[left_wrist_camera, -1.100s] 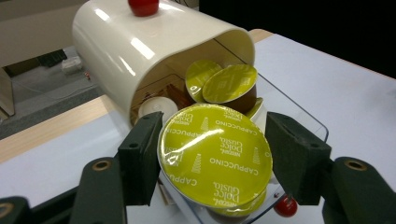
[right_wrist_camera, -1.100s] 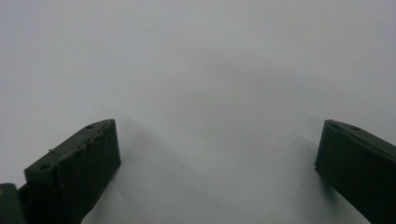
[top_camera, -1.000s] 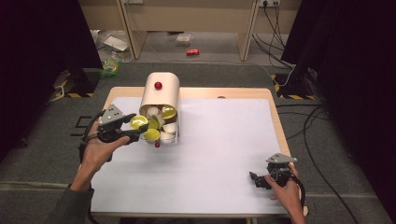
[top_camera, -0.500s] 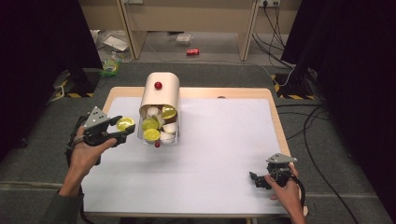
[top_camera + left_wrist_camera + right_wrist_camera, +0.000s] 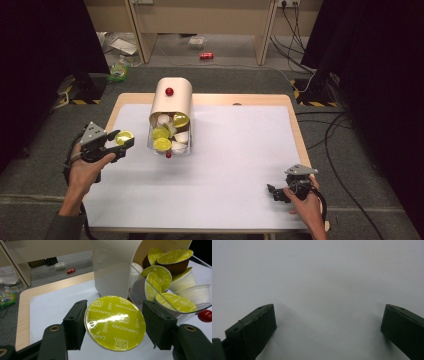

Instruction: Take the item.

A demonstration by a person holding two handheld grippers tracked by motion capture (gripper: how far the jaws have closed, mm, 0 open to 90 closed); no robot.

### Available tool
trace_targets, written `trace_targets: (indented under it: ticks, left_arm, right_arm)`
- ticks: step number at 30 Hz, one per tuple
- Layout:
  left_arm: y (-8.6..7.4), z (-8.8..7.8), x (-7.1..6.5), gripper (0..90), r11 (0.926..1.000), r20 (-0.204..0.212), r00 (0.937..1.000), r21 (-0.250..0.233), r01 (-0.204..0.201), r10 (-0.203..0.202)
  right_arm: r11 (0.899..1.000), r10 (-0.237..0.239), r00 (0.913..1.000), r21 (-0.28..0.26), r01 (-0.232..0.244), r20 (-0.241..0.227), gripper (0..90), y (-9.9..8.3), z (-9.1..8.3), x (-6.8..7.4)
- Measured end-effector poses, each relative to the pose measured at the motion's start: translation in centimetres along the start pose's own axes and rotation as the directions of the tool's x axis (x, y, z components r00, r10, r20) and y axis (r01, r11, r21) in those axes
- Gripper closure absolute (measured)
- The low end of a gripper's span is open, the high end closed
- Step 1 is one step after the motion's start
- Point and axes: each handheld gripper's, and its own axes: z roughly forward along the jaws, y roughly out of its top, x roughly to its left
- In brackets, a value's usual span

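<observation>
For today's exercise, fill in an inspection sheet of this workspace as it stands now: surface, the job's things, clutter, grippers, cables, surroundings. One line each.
Surface: white sheet over a wooden table, mostly bare.
Job's things: clear capsule dispenser with a beige cover holds yellow-lidded and white capsules; one yellow Cappuccino capsule is out of it.
Clutter: a small red ball lies at the dispenser's front.
Grippers: left gripper is shut on the Cappuccino capsule, left of the dispenser; right gripper is open and holds nothing, near the sheet's right front corner.
Cables: black cables trail on the floor at right.
Surroundings: red can and litter on the floor beyond the table.
</observation>
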Motion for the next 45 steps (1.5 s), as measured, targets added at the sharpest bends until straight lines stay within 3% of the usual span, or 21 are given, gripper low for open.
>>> trace_targets:
  ticks: [18, 22, 34, 37, 45]
  left_arm:
    - [-3.6, 1.2, 1.0, 38.4, 0.9988, -0.032, 0.9984, 0.013, 0.047, -0.047]
    - [-4.3, 1.5, 1.1, 38.4, 0.999, -0.054, 0.9978, 0.019, 0.041, -0.04]
    - [-6.3, 2.4, 1.0, 38.3, 0.998, -0.064, 0.9971, 0.044, 0.044, -0.041]
    - [-6.6, 2.7, 1.0, 38.4, 0.9977, -0.079, 0.9966, 0.062, 0.027, -0.022]
    - [-7.9, 3.4, 1.1, 38.3, 0.9953, -0.081, 0.9961, 0.088, 0.04, -0.033]
  right_arm:
    - [1.0, -0.003, 1.0, -0.001, 0.003, 0.001, 0.2, 0.0, 0.0, 0.0]
    - [1.0, -0.003, 1.0, -0.001, 0.003, 0.0, 0.2, 0.0, 0.0, 0.0]
    - [1.0, -0.003, 1.0, -0.001, 0.003, 0.0, 0.2, 0.0, 0.0, 0.0]
    - [1.0, -0.003, 1.0, -0.001, 0.003, 0.0, 0.2, 0.0, 0.0, 0.0]
    - [1.0, -0.003, 1.0, 0.0, 0.003, 0.0, 0.2, 0.0, 0.0, 0.0]
